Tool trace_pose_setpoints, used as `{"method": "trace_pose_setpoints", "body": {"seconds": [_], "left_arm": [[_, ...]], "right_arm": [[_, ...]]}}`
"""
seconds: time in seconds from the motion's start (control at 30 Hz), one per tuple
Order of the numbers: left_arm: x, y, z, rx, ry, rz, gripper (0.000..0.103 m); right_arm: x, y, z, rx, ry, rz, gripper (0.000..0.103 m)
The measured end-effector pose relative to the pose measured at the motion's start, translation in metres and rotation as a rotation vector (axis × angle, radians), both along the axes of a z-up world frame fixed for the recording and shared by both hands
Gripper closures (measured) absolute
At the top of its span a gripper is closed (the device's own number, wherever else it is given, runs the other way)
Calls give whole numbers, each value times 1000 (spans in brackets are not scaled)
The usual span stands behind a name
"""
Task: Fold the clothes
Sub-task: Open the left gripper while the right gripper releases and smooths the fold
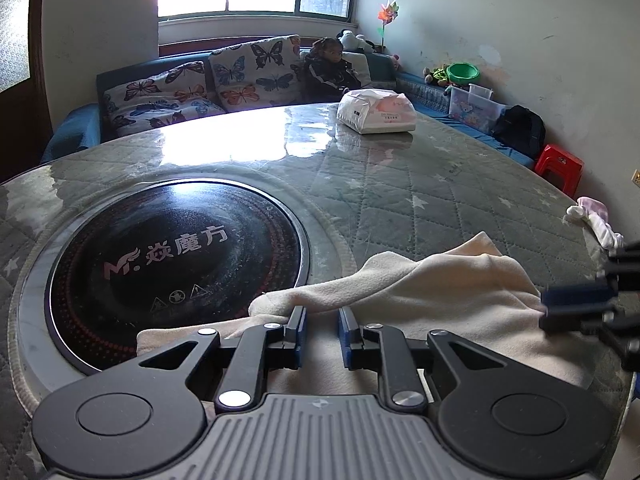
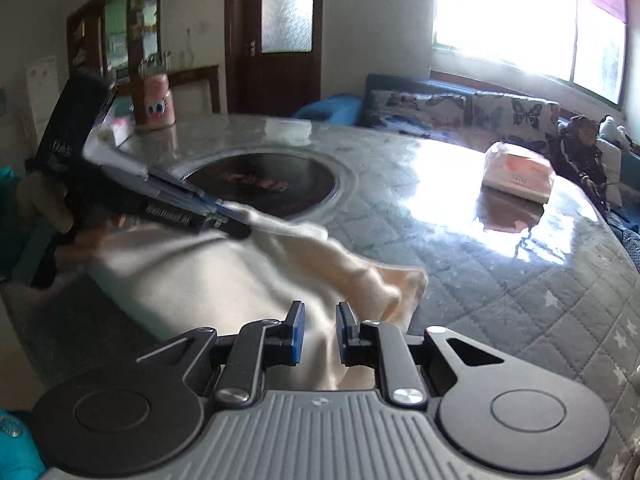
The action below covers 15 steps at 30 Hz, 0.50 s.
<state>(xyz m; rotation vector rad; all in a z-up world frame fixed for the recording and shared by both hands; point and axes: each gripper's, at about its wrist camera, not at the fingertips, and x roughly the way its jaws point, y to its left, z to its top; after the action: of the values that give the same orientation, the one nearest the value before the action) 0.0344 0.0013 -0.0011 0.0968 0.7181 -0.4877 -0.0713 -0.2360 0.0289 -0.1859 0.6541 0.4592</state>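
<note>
Cooktop (image 1: 176,276) logo "M", "焱魔方", cream garment (image 1: 440,288)

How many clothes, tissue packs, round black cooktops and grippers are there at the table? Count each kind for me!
Clothes: 2, the cream garment and the small white-and-pink cloth
Tissue pack: 1
Round black cooktop: 1
Grippers: 2, the left gripper and the right gripper
Total: 6
</note>
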Motion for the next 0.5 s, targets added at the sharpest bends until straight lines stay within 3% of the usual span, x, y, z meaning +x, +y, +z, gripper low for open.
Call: {"method": "trace_pose_setpoints", "body": {"seconds": [0.07, 0.23, 0.5], "left_arm": [[-2, -1, 2, 5, -3, 3, 83], [-21, -10, 17, 7, -55, -36, 83], [-64, -58, 21, -52, -38, -285, 83]], "right_arm": [[2, -2, -6, -8, 20, -4, 88], [17, -26, 10, 86, 34, -60, 88], [63, -45, 0, 135, 115, -93, 88]]}}
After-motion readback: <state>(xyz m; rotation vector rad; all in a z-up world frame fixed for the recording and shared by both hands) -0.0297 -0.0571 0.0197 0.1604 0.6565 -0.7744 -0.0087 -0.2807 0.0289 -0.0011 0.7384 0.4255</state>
